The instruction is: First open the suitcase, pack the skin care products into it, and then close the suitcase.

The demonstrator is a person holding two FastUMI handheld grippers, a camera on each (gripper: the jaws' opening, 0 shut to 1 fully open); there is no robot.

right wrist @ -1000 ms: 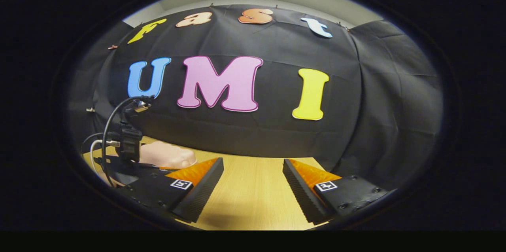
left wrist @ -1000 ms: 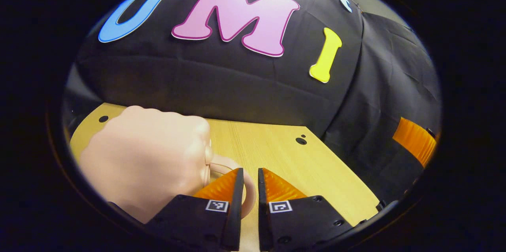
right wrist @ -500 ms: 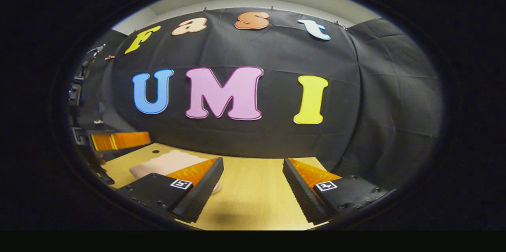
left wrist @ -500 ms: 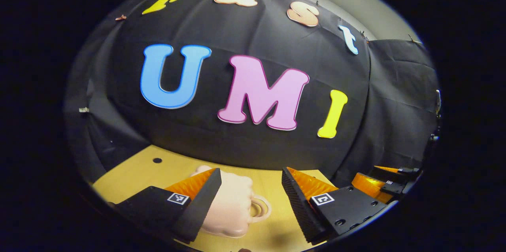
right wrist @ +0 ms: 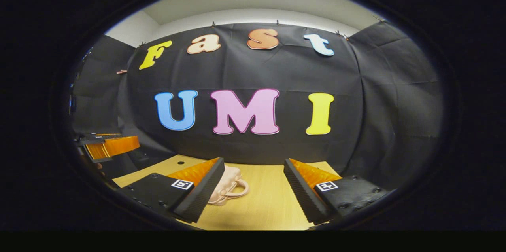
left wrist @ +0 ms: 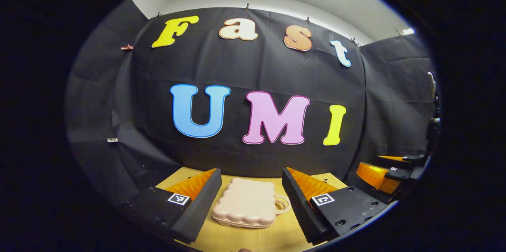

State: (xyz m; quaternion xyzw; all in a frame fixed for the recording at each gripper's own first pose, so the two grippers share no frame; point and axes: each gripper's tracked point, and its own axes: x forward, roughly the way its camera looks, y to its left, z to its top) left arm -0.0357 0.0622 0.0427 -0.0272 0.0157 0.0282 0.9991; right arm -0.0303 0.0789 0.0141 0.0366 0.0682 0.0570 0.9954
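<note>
I start with the desk [left wrist: 253,240], the pale wooden top that carries everything; it lies below both of my grippers and reaches to the black cloth wall behind.

On it lies the suitcase [left wrist: 246,207], a small pink case with a wavy edge. It lies flat, its two halves together, with its loop handle [left wrist: 283,204] pointing to the side of my right gripper. I cannot see any skin care products, so I cannot tell from here if they are inside; I judge that the step in hand is either the opening at the start or a last check of the closing.

The left gripper [left wrist: 250,198] hangs above the suitcase, with the case in the gap between its fingers but farther away; the jaws stand wide apart and hold nothing. The right gripper [right wrist: 253,186] is off to the handle side of the suitcase, also with jaws wide apart and empty.

To do this step well, I would keep one gripper low on the bottom half of the suitcase to hold it still, because so light a case will probably slide. The other should take the edge beside the handle, not the handle itself. I would come down slowly and level, so that no fingertip pushes the case away.
</note>
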